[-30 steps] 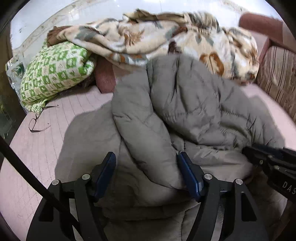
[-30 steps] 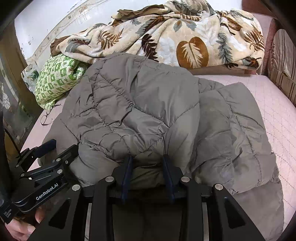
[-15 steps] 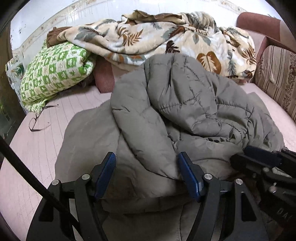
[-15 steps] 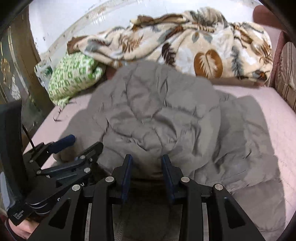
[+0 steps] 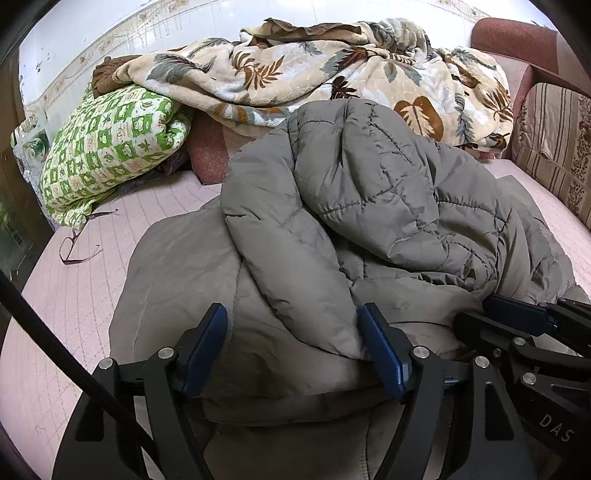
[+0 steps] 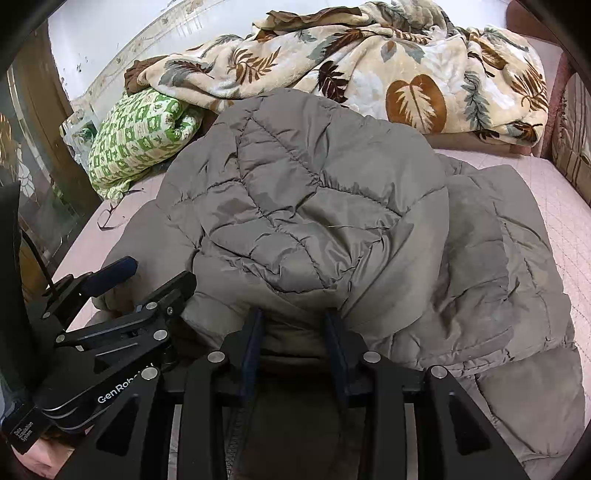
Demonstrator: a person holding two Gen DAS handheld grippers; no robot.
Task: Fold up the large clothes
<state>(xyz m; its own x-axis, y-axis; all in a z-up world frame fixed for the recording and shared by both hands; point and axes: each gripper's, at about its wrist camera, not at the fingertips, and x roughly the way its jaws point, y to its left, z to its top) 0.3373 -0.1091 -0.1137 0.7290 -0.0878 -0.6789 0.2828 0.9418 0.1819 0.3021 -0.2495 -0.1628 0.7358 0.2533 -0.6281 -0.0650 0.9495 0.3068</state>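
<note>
On a pink quilted bed (image 5: 92, 295), a bulky grey padded coat (image 5: 369, 206) lies heaped across the middle of the mattress, partly doubled over on itself. At far left, a green-and-white patterned pillow (image 5: 107, 155) leans against the bed's head end beside a pale wall (image 5: 110, 22), with a pair of spectacles (image 5: 79, 247) lying on the sheet just below it. Behind the coat, a cream blanket (image 5: 332, 70) printed with brown and grey leaves is bunched along the back of the bed, its edge resting over the pillow.

In the left wrist view, the left claw (image 5: 295, 343) stands wide, its blue-padded fingers (image 5: 205, 343) set either side of a thick fold of the coat's near edge without pinching it. To its right in the same view, the right claw (image 5: 524, 325) shows from the side, pressed against the coat. In the right wrist view that claw (image 6: 293, 347) is drawn narrow, its fingers (image 6: 255, 343) closed on a gathered section of the coat's edge, with the quilted upper layer mounded just beyond them; the left claw (image 6: 147, 277) appears at lower left, alongside the garment. At far right, a striped brown cushion (image 5: 554, 147) and a reddish upholstered end (image 5: 513, 40) border the bed.
</note>
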